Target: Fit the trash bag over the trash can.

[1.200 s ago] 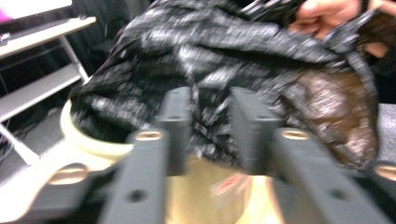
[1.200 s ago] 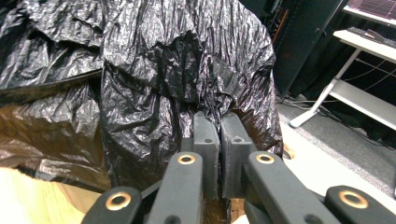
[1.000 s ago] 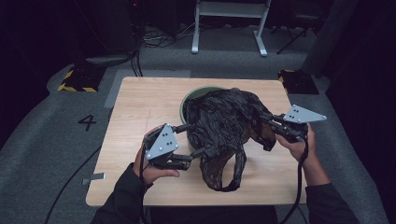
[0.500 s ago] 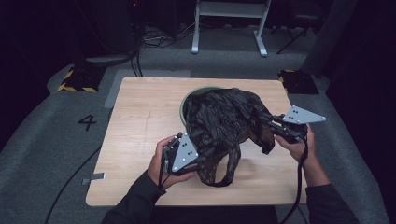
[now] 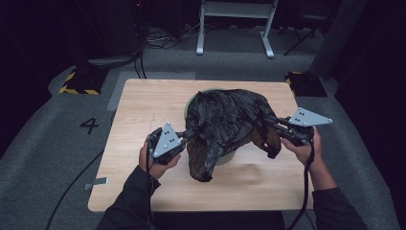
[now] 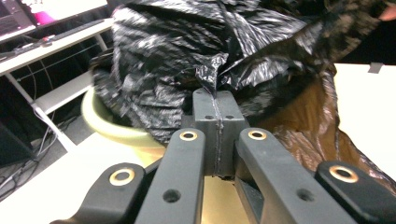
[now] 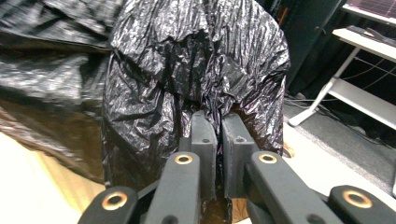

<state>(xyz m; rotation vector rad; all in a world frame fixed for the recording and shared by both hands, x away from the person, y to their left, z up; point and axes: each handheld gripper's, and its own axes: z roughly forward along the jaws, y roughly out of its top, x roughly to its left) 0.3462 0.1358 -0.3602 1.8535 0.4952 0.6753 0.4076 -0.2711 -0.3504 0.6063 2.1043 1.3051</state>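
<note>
While black bin bag (image 5: 225, 120) drapes over green bucket (image 6: 109, 126) on bench (image 5: 143, 103), left gripper (image 5: 187, 135) fingers just closed, clamped on bag edge, right gripper (image 5: 272, 123) fingers clamped on opposite edge.

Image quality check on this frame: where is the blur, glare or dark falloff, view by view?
High view: evenly lit wooden table, surroundings fall into darkness, image soft. Left gripper view: crinkled black plastic bag smeared by motion blur over the pale green bucket, jaws sharp. Right gripper view: bag crisp at centre with shiny glare highlights, its left edge blurred.
</note>
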